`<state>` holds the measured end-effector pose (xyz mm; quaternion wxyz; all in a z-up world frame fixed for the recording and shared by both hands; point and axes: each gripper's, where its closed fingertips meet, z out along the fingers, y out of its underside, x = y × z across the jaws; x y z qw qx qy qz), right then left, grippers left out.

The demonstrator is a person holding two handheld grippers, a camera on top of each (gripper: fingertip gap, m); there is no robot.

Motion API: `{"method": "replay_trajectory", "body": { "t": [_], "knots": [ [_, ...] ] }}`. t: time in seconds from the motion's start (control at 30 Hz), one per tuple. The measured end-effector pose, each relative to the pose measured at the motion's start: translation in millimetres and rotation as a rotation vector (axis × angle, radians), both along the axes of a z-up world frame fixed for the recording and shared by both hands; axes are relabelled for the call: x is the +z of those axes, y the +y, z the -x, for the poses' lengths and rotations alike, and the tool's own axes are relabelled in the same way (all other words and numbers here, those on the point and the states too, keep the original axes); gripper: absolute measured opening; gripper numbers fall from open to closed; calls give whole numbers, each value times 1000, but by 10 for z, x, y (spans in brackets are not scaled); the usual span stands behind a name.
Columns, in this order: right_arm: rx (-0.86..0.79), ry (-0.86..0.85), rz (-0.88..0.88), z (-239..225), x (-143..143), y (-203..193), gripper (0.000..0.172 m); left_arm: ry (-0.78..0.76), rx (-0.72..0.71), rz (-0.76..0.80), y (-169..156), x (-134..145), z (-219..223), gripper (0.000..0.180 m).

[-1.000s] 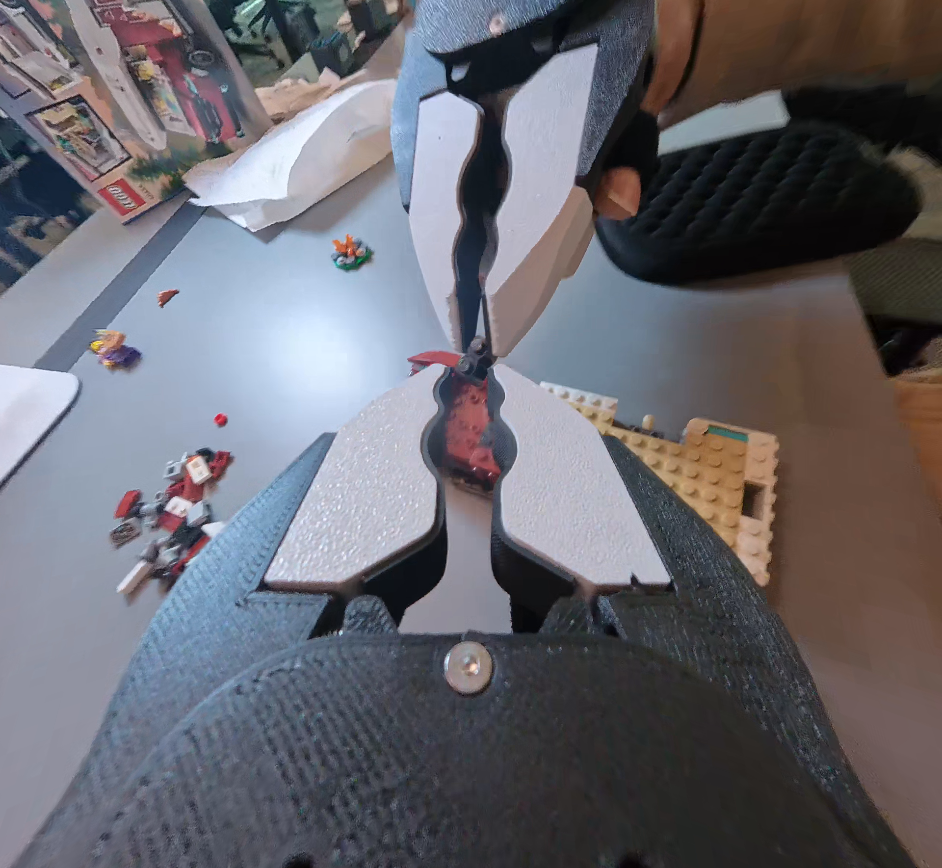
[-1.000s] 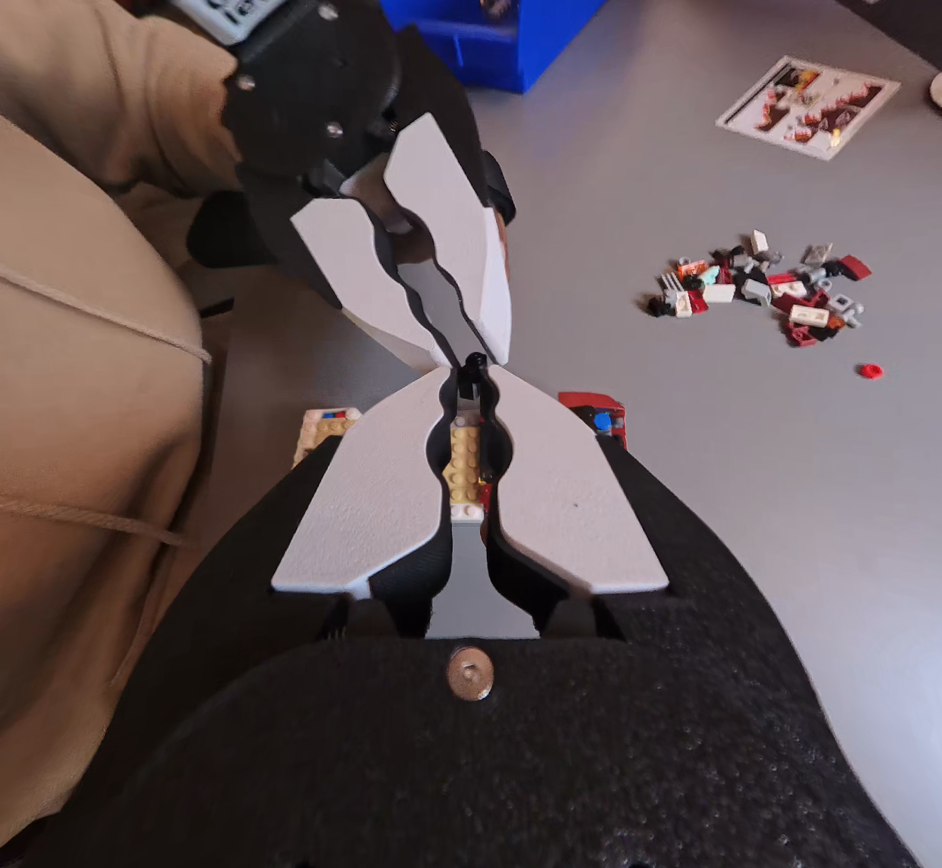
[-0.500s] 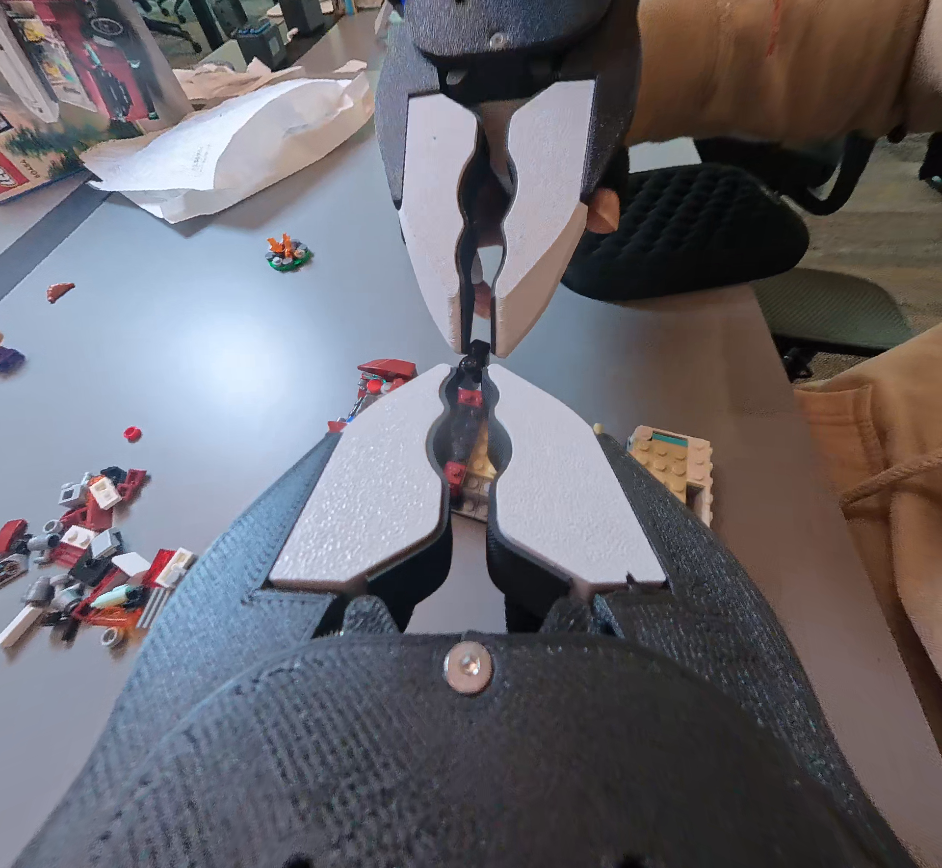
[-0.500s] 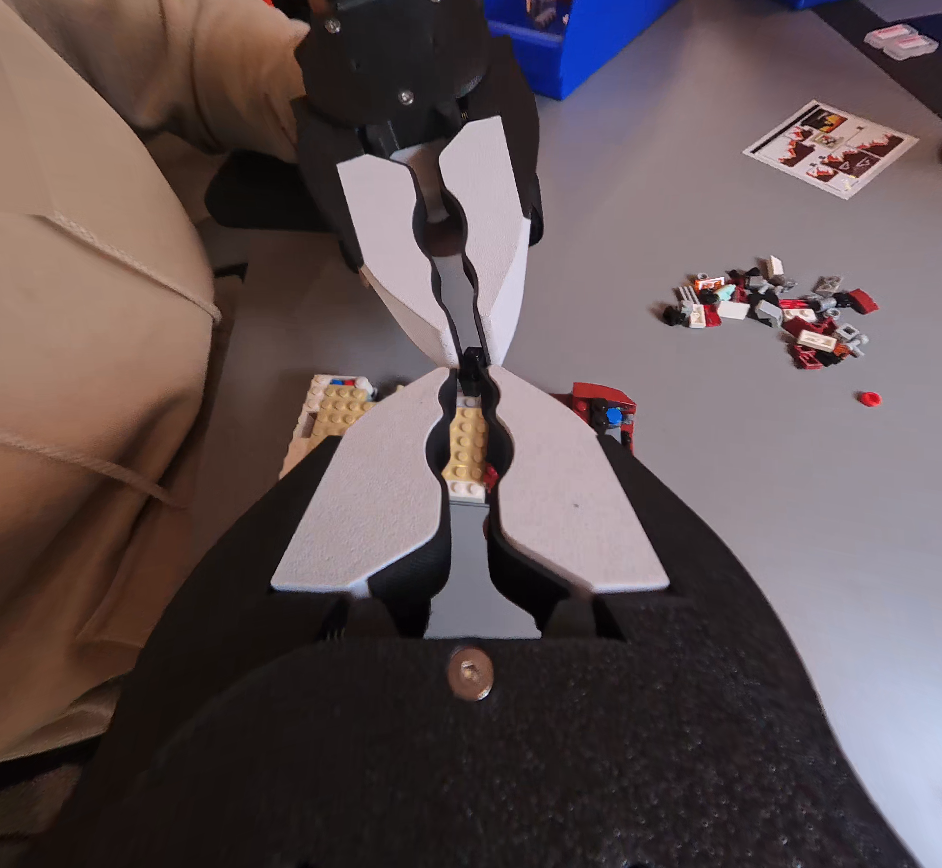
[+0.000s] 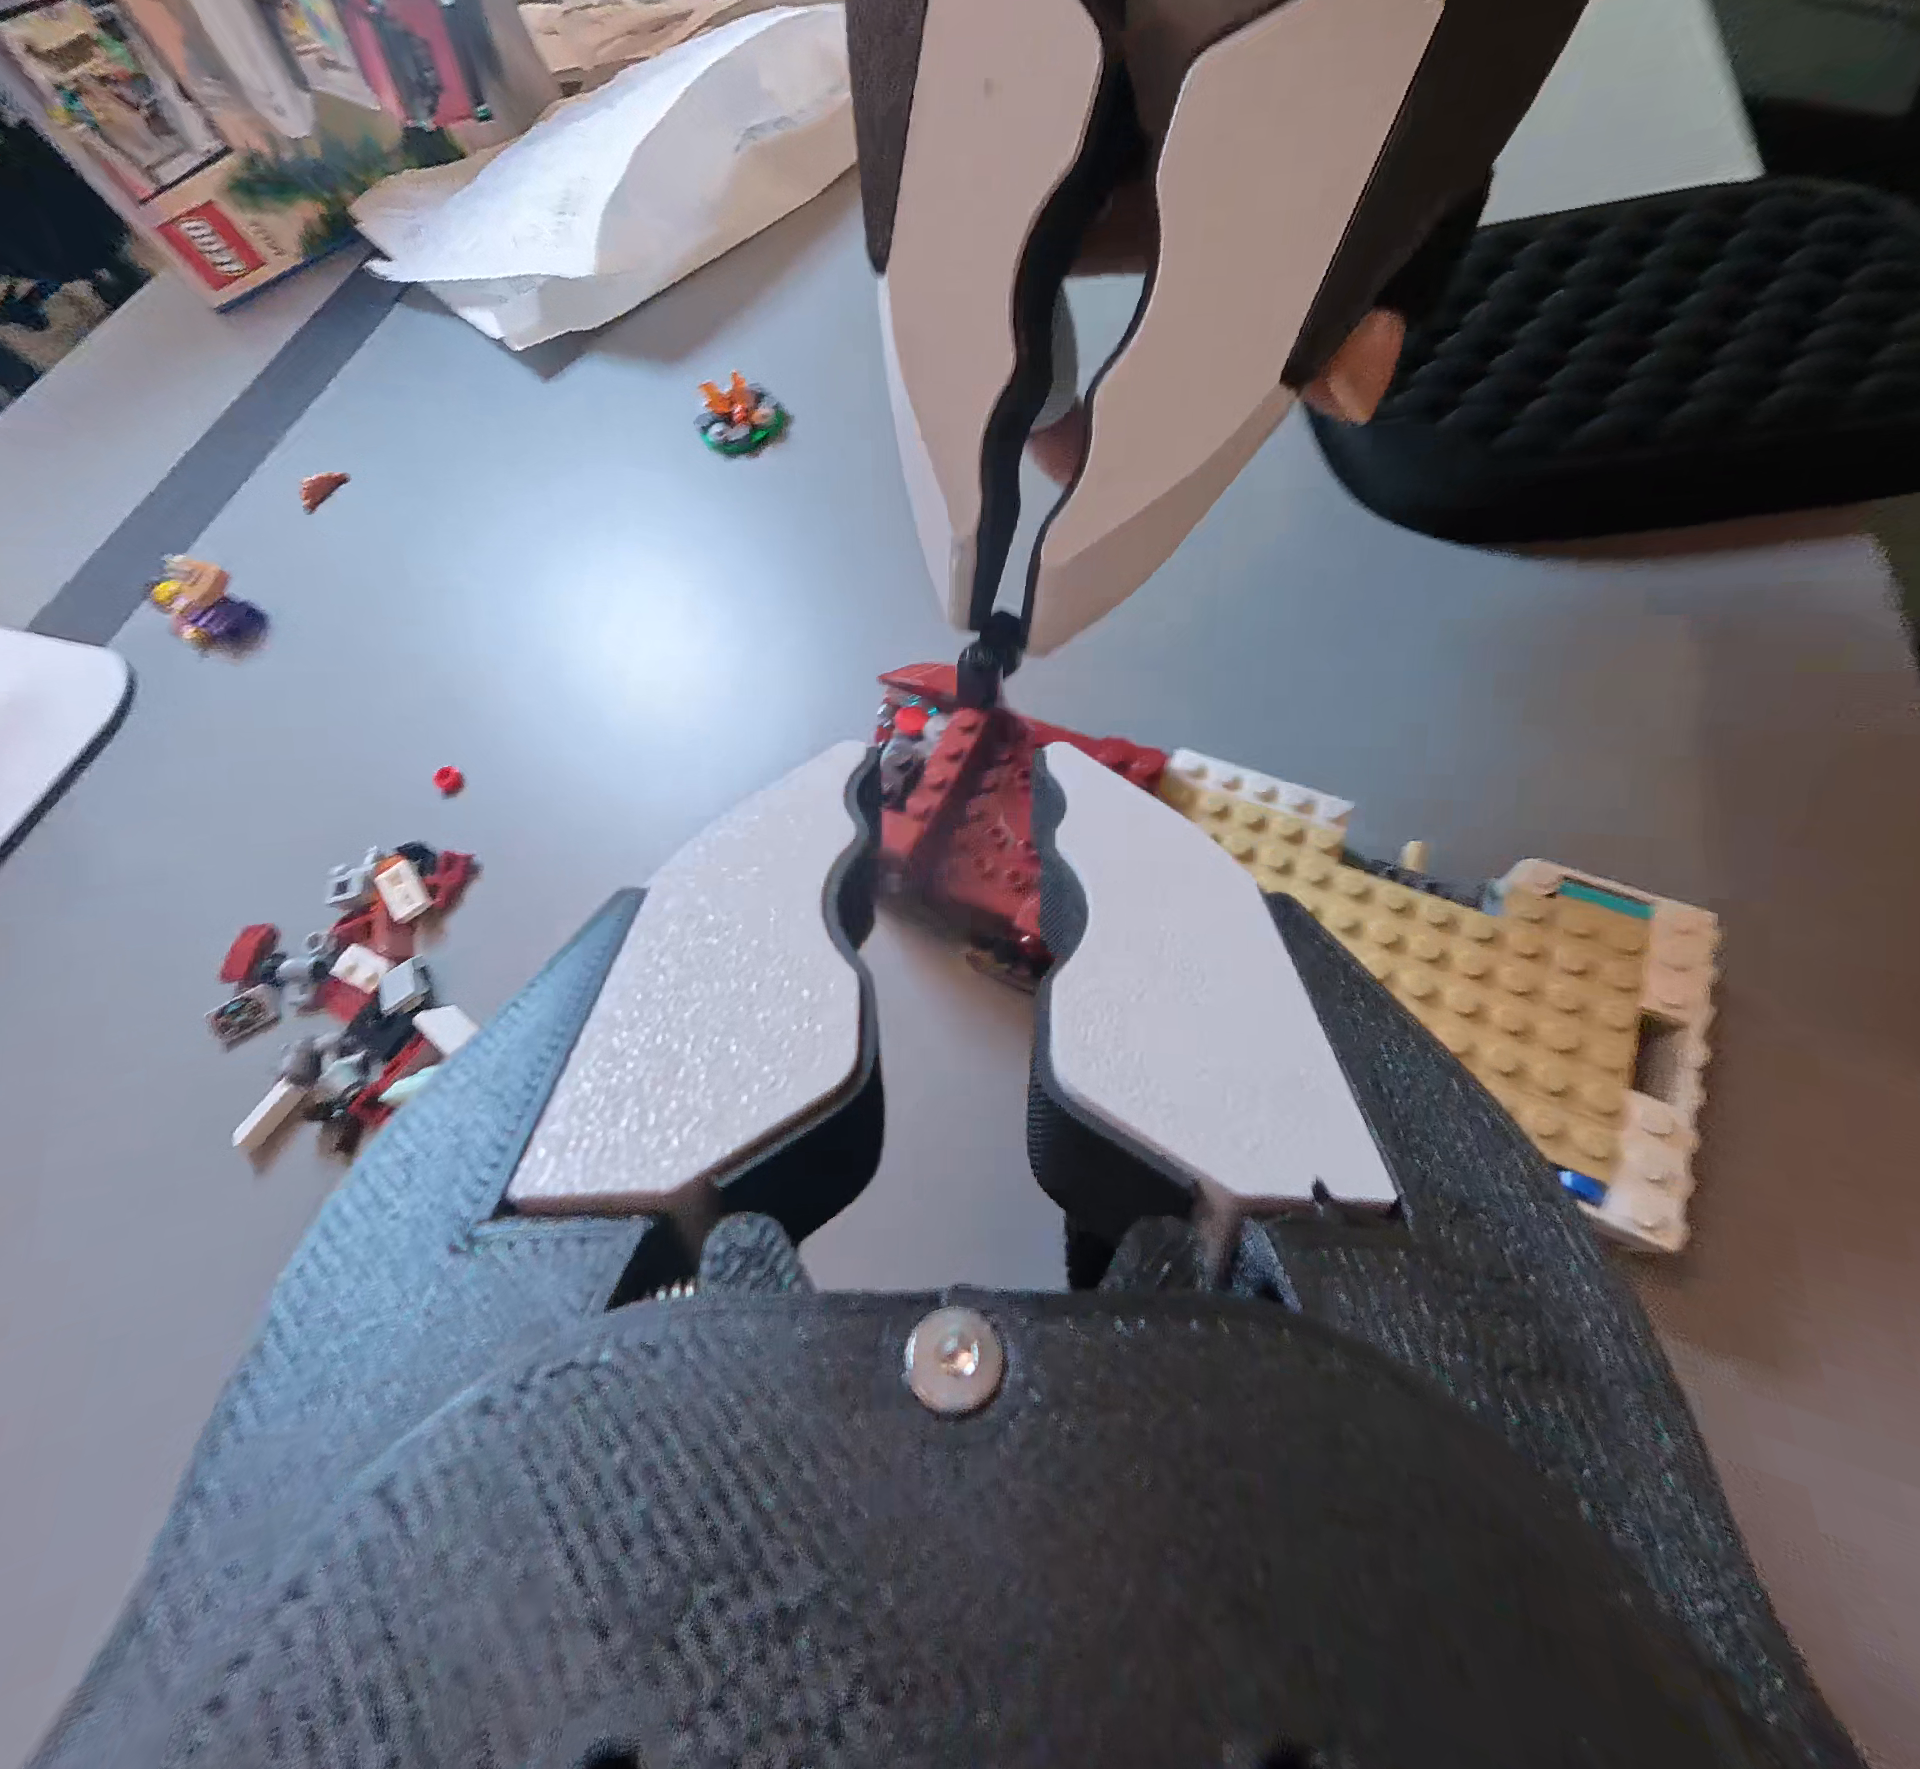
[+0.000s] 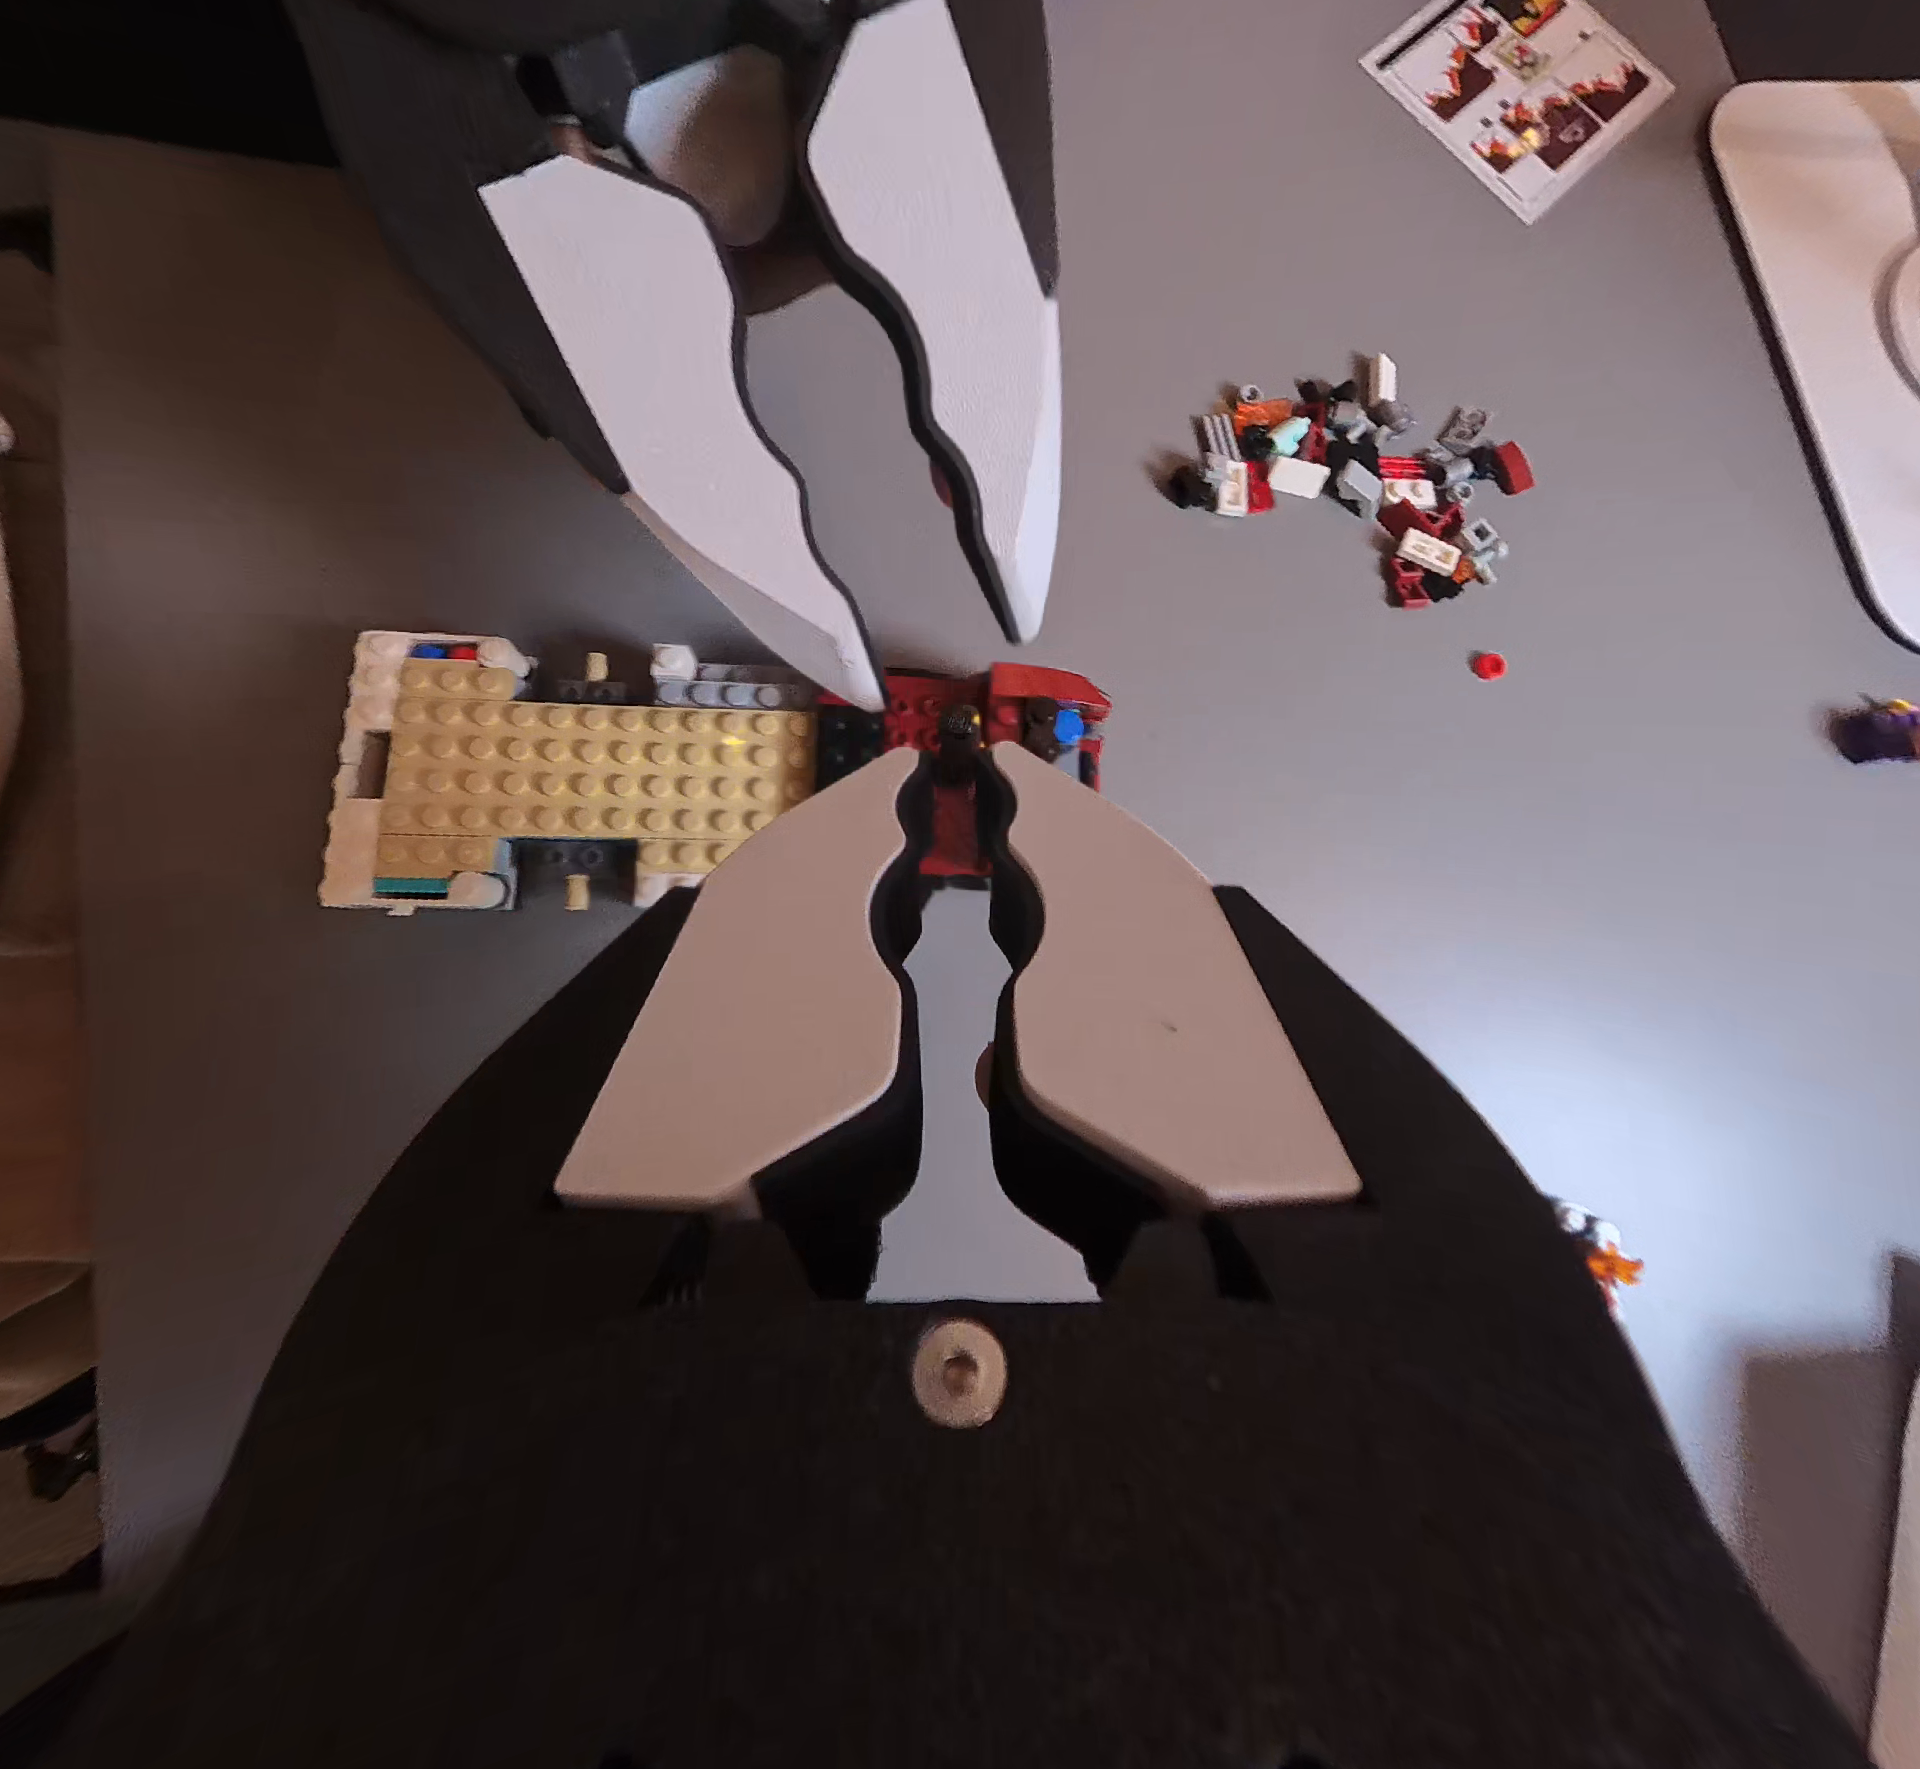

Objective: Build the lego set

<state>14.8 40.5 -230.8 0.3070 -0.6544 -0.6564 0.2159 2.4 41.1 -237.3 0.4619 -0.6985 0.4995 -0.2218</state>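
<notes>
Grey surface (image 6: 1558, 992) is carrying a tan brick build (image 6: 582, 774) with a dark-red end (image 6: 1039, 691). Your right tool (image 6: 958, 751) is pinching a small black piece (image 6: 958, 732) above that end; your left tool (image 5: 951, 763) is spreading its jaws around it.

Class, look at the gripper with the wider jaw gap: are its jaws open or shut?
Open. The left gripper shows clear grey table between its white fingertips, and its pads do not press on the dark red brick model just below.
</notes>
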Motion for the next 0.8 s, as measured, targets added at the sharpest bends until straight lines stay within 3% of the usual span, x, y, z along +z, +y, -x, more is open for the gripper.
{"method": "replay_trajectory", "body": {
  "t": [0.1,0.2,0.47,0.8],
  "knots": [
    [-44,-17,29,-39,-84,159,8,51,53,35,104,-158,70,47],
    [-42,-41,53,-36,-185,213,8,75,66,74,164,-285,61,55],
    [-15,-96,89,-21,-281,236,8,38,70,167,228,-369,-54,57],
    [-7,-109,93,-6,-277,234,8,58,79,155,215,-365,-34,57]
  ]
}}
